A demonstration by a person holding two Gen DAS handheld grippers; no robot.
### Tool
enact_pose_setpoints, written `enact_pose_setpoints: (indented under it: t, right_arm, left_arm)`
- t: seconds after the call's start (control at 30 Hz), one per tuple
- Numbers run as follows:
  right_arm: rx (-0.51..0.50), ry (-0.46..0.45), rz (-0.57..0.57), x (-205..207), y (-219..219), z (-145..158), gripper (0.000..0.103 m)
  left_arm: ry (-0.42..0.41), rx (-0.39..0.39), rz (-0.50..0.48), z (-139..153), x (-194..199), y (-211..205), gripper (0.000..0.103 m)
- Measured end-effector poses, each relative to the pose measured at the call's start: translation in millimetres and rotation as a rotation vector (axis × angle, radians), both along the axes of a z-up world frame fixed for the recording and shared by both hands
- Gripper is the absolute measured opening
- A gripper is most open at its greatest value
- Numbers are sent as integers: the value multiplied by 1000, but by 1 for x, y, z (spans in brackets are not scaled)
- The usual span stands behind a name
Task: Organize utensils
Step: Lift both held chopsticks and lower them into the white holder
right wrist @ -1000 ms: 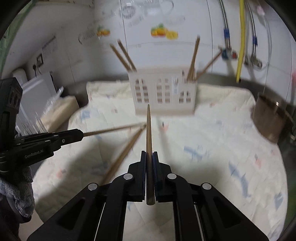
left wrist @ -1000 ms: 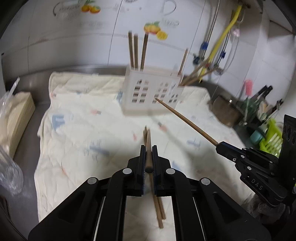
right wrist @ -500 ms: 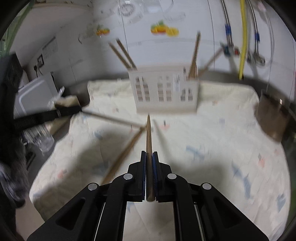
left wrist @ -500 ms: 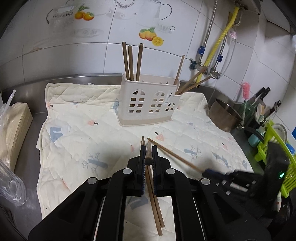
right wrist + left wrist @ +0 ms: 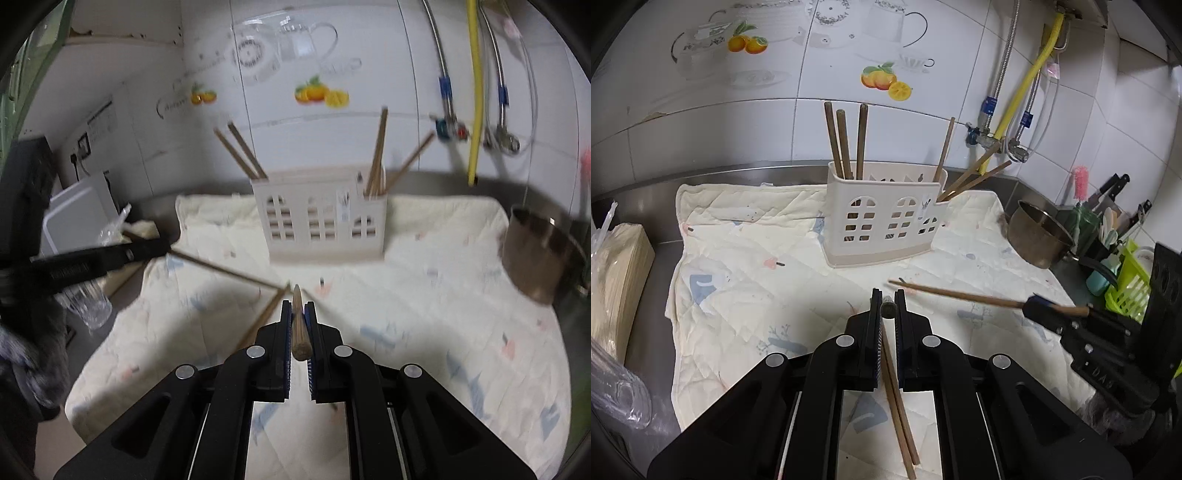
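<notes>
Short of the white utensil caddy point(image 5: 886, 218), left gripper point(image 5: 887, 308) and right gripper point(image 5: 297, 317) each clamp one chopstick point(image 5: 297, 325). Likely hazard: the long sticks crossing and snagging each other, or a tip striking the caddy's rim rather than entering a compartment.

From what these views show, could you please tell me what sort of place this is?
Most likely a home kitchen counter: a metal pot, knives beside it, and a tiled wall with water pipes.

Black gripper point(image 5: 887, 300), blue ribbed pads point(image 5: 874, 332)
</notes>
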State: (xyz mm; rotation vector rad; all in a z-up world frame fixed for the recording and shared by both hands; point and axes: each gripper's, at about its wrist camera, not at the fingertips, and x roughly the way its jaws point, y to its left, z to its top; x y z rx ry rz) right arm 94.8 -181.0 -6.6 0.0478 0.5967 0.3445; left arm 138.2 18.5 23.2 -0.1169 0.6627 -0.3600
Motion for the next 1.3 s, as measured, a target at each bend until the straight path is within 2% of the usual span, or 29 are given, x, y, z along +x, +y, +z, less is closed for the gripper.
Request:
enact_pose_setpoints:
  t: [0.17,0.37,0.67,0.83,0.93,1.03,1.3]
  right_arm:
    - [-5,-24,34,19,-2,29,7]
    - [-17,-21,65,53,-13,73,7]
    - [-54,-27,98,83,-40,140,7]
    - [-80,-48,96,95,-43,161,7]
    - [-81,-80,94,105,-43,171,7]
    - [-57,-132,84,115,-43,183,7]
    - [21,-271,1,162,-39,197,7]
  left_arm:
    - [-28,8,-18,21,8,0,5]
    - [-88,-10,-45,65,18,0,5]
    - [-277,13,-48,150,40,-19,5]
    - [-365,85,17,181,64,-30,5]
    - [-386,123,58,185,78,-34,5]
    - [-357,111,75,180,98,-30,5]
    - [-253,100,98,135,133,-24,5]
